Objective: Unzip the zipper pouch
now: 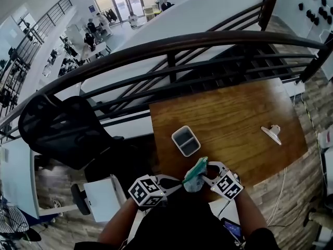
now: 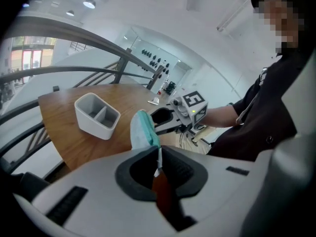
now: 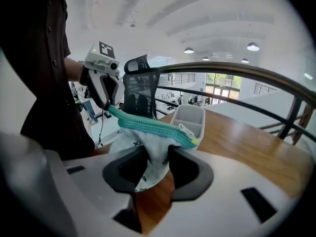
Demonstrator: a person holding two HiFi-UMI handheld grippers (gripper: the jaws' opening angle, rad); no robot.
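A zipper pouch (image 1: 196,173) of white printed cloth with a teal zipper hangs above the wooden table's (image 1: 234,113) near edge, stretched between both grippers. My left gripper (image 1: 183,182) is shut on the thin end of the teal zipper strip (image 2: 157,158). In the right gripper view it (image 3: 105,101) holds that end at the upper left. My right gripper (image 3: 157,158) is shut on the white cloth body of the pouch (image 3: 148,132), just under the zipper. A small white zipper pull (image 3: 188,131) lies at the zipper's far end.
A grey two-compartment holder (image 1: 186,140) stands on the table just beyond the pouch. A small white object (image 1: 271,133) lies at the table's right. A dark curved railing (image 1: 171,46) runs behind the table, and a black mesh chair (image 1: 62,129) stands to the left.
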